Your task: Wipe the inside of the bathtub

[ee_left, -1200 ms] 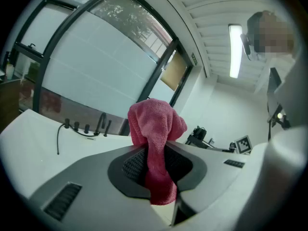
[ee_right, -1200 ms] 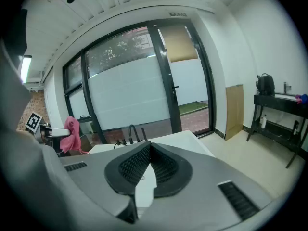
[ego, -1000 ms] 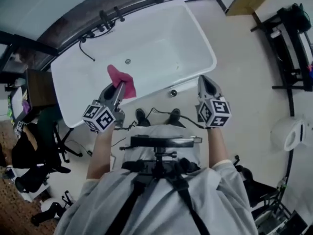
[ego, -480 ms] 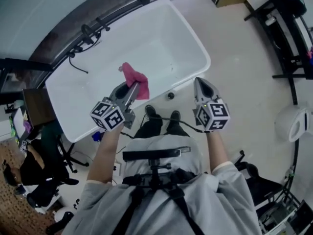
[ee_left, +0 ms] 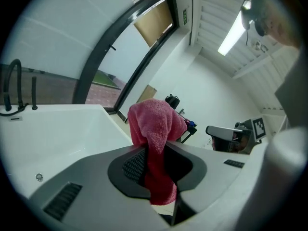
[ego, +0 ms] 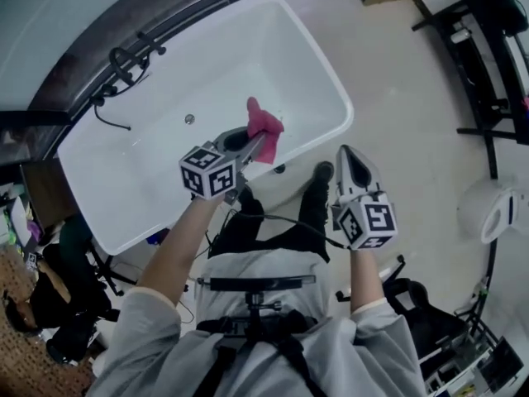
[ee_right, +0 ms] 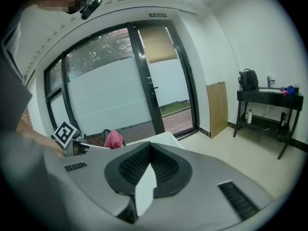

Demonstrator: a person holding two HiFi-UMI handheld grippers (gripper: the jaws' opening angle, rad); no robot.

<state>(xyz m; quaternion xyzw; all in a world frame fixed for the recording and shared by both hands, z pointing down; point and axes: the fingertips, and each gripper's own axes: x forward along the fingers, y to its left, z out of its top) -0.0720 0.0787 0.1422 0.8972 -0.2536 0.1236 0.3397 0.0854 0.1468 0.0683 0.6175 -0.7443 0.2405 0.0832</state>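
- Cloth, pink and bunched, is pinched between the jaws of the left gripper. One lump stands above the jaw tips and a tail hangs down between the pads.
- In the left gripper view the cloth is seen held fast in the left gripper, its jaws closed onto the fabric.
- The cloth is held over the inside of the tub, close to the near rim towards the right end. Whether it touches the white wall cannot be told.
- The tub is white and rectangular, with a drain in its floor and a black tap at the far rim.
- The tap and drain are also seen at the left of the left gripper view.
- The right gripper is held outside the tub, over the floor, just beside the person's shoe.
- In its own view the right gripper has its jaw tips brought together, with nothing between them.
- The cloth and the tub's rim lie beyond it, to the left.
- A black rack stands well apart, at the right.
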